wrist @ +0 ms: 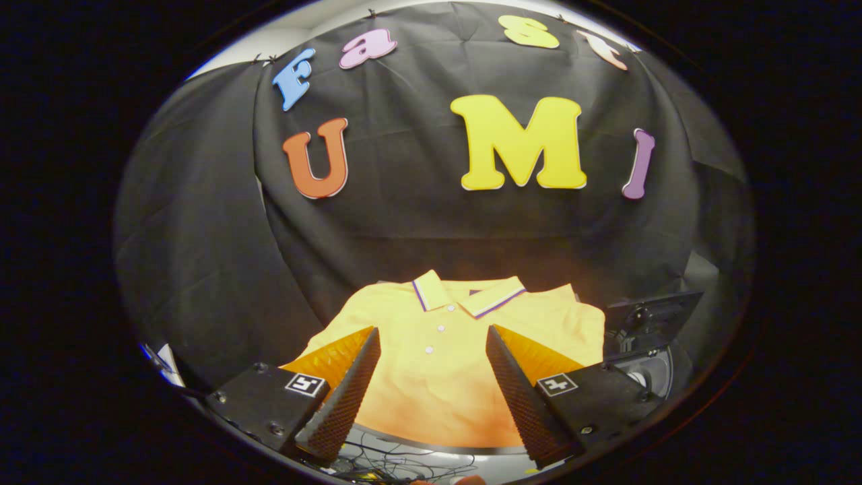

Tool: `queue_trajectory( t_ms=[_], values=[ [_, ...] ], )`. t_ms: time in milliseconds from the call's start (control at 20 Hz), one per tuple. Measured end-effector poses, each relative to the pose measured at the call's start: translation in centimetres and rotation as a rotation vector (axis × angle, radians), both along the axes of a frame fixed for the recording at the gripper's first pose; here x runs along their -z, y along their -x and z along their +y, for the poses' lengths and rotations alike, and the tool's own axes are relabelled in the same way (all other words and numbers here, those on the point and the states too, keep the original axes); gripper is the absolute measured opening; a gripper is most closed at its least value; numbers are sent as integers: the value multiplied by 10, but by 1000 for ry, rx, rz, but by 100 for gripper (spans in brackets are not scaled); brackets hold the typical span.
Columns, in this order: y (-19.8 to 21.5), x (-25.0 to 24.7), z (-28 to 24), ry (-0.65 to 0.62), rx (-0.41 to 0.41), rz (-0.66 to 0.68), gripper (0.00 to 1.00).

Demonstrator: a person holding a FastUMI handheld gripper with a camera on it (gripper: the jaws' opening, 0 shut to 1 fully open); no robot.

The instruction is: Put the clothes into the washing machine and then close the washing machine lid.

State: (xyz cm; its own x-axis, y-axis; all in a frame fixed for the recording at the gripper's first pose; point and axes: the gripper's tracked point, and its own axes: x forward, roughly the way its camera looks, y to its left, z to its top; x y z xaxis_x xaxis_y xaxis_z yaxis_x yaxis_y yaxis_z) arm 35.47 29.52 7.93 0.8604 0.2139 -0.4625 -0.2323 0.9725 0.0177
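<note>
Lying flat and folded on the surface (431,450), a yellow polo shirt (444,350) shows a striped collar and a short row of white buttons down its placket. The hand-held gripper (433,337) hovers over it, fingers spread wide and grasping nothing, the shirt between and beyond them. Black cloth (404,222) walls the booth behind. A dark washing machine (650,340) stands just beside the shirt.

A bright yellow short-sleeved polo shirt (444,364), its collar edged with a thin purple and white stripe and its placket set with small white buttons, lies against the plain black cloth wall (404,222). The gripper (433,343), fingers spread apart, carries black-and-white square markers. Beside the shirt, a dark grey washing machine (650,350).
</note>
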Motion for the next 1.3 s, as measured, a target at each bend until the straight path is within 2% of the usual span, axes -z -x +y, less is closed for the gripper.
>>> queue_trajectory(
  t_ms=[200, 750, 900, 1150, 1300],
  values=[
    [-20, 27, 15, 33, 30, 219, 99],
    [-54, 63, 24, 130, 93, 556, 99],
    [-59, 69, 24, 157, 95, 607, 98],
    [-60, 88, 22, 150, 163, 713, 98],
    [-63, 85, 22, 181, 177, 712, 97]
  ],
)
